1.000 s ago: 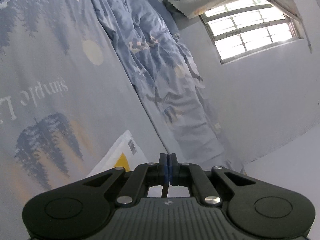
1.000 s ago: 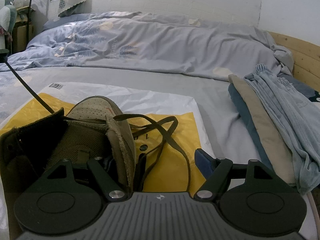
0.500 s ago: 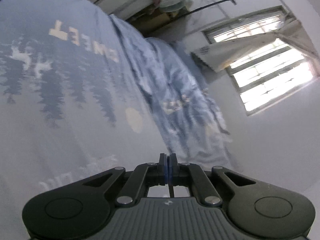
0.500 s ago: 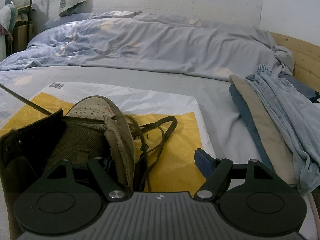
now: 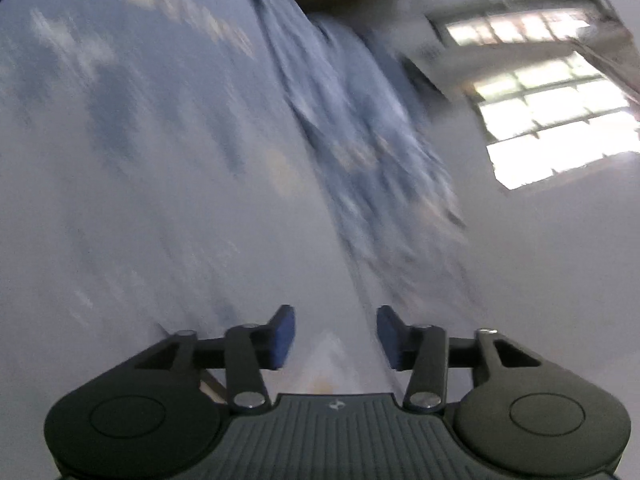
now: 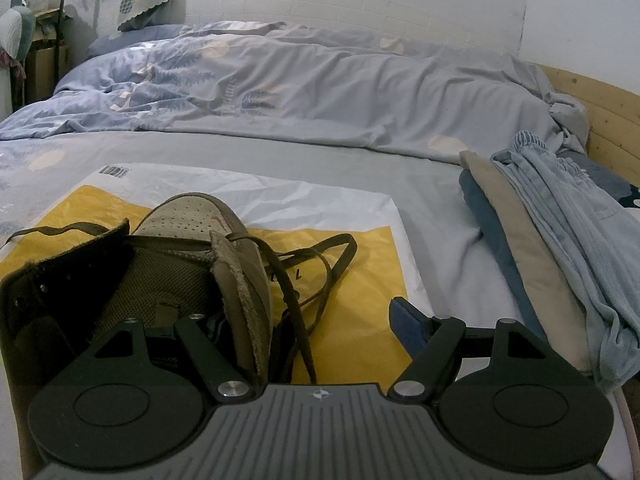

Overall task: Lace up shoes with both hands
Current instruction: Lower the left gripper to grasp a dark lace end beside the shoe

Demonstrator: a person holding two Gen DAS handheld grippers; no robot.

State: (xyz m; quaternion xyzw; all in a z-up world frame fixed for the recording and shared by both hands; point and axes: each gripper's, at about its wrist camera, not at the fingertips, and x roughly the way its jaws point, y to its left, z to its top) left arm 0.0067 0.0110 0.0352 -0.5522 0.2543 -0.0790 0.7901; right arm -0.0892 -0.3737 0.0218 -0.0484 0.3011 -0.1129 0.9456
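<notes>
1. A yellow-and-white bag (image 6: 352,312) lies flat on the grey sheet (image 6: 436,200).
2. A rumpled duvet (image 6: 320,88) stretches across the bed behind it.
3. Folded clothes (image 6: 560,248) lie to the right, by a wooden board (image 6: 612,120).
4. A window (image 5: 560,120), blurred.

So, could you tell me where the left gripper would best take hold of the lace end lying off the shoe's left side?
Probably the free tail of the lace end, where it snakes flat across the yellow bag, clear of the shoe. Coming from above and from the left seems best, jaws across the strand: the collar flap blocks the right, and the left gripper, jaws opening, holds nothing.
</notes>
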